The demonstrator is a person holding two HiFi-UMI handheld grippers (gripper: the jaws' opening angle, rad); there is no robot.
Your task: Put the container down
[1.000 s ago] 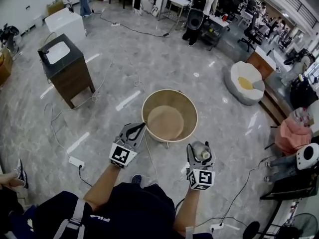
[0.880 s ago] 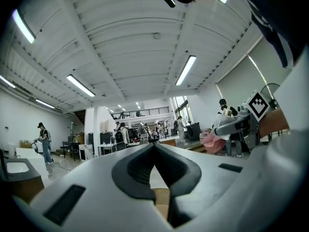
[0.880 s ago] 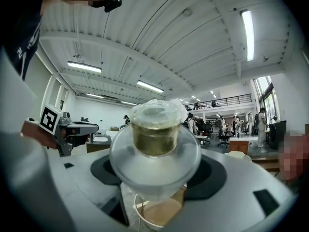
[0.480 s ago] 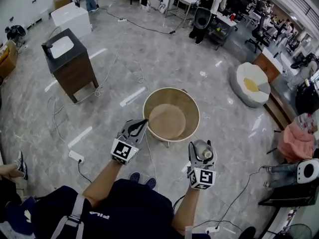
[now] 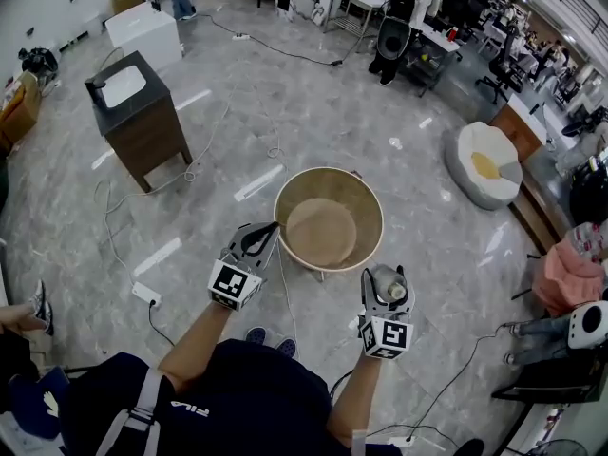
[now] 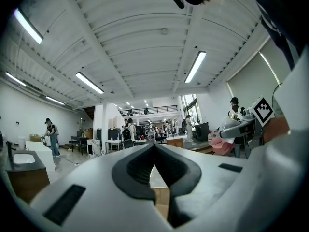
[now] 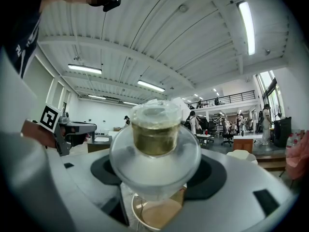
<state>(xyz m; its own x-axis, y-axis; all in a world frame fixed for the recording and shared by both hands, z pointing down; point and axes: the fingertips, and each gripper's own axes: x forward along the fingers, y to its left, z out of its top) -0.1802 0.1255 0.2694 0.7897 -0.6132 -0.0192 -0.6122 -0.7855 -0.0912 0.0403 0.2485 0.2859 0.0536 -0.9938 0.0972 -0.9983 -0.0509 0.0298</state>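
My right jaws pinch the container (image 7: 155, 129), a clear lidded pot with something yellowish inside, held between the dark pads of my right gripper (image 5: 385, 291). It hangs above the floor (image 5: 237, 122), just beside the near rim of the round wooden worktop (image 5: 328, 177) rather than over it. My left gripper (image 6: 154, 151) has its jaws pressed together at the tips, holding nothing. Those tips sit at the worktop's left rim, perhaps touching it, though I cannot tell.
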